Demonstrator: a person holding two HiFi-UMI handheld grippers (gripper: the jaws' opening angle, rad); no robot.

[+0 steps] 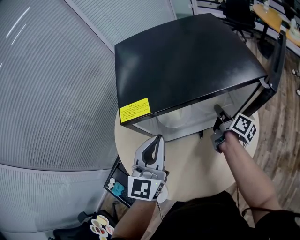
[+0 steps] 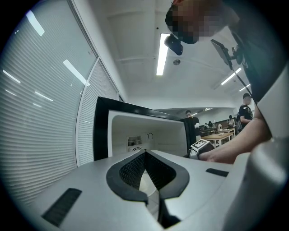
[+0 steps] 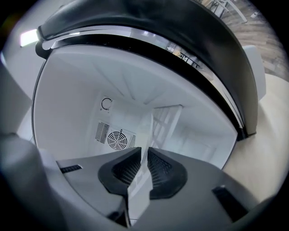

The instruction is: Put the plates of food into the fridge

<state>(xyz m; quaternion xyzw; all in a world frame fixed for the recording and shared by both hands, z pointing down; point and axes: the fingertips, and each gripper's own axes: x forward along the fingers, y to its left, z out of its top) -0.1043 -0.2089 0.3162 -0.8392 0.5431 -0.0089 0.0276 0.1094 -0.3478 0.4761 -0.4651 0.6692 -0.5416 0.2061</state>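
Observation:
A small black fridge (image 1: 187,61) stands on a round beige table (image 1: 197,164), its door (image 1: 277,56) swung open to the right. My right gripper (image 1: 219,112) reaches into the white interior, rolled on its side. Its jaws are shut on the rim of a white plate (image 3: 146,124), seen edge-on between the pads (image 3: 158,167). From the head view the plate (image 1: 176,118) shows pale inside the fridge opening. My left gripper (image 1: 157,139) hangs level over the table before the fridge, shut with nothing in it. Seen along that left gripper (image 2: 145,154), the open fridge (image 2: 135,131) lies just ahead.
A fan grille (image 3: 118,140) sits in the fridge's back wall. A yellow label (image 1: 134,110) marks its top front edge. A ribbed curved wall (image 1: 47,93) runs along the left. Below the table lie a dark tray (image 1: 117,185) and small dishes of food (image 1: 101,227). Office desks (image 1: 269,14) stand far right.

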